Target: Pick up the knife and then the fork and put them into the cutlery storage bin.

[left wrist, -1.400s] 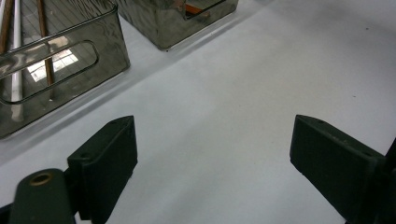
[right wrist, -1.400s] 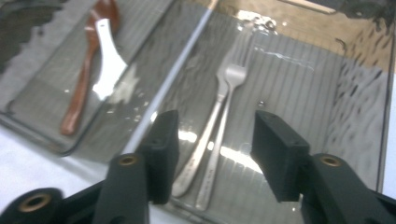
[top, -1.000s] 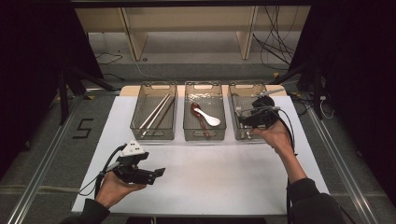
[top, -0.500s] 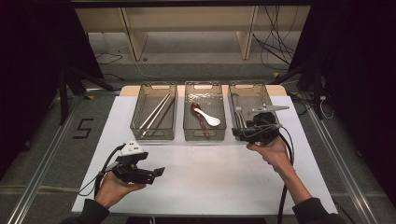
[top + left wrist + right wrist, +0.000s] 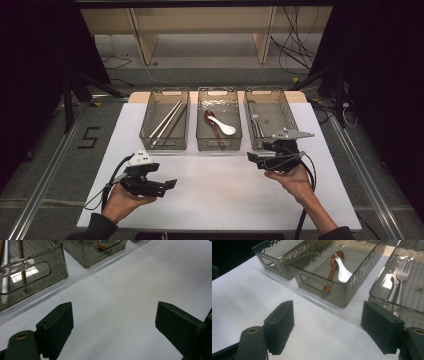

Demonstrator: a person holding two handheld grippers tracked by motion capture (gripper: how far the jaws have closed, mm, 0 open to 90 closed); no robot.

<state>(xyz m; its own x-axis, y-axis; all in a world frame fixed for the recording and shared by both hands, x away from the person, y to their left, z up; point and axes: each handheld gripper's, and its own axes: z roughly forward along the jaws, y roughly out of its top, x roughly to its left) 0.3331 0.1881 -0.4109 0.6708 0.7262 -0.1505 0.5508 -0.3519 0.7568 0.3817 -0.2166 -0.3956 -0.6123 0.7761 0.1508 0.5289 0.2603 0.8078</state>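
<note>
High view: left gripper [image 5: 167, 184] rests low, jaws apart, empty. Right gripper [image 5: 253, 158], jaws just opening with nothing between them, sits before the right bin [image 5: 287, 112], where the forks [image 5: 400, 281] lie sorted.

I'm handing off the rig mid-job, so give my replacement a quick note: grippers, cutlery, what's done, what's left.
Left gripper: open, empty, low over the white table sheet.
Right gripper: jaws just opened, nothing between them, in front of the right clear plastic bin.
Bins: wooden chopsticks in the left one, brown spoon and white spoon in the middle one, metal forks in the right one.
Done: all visible cutlery is binned.
Left: nothing loose visible on the sheet.
</note>
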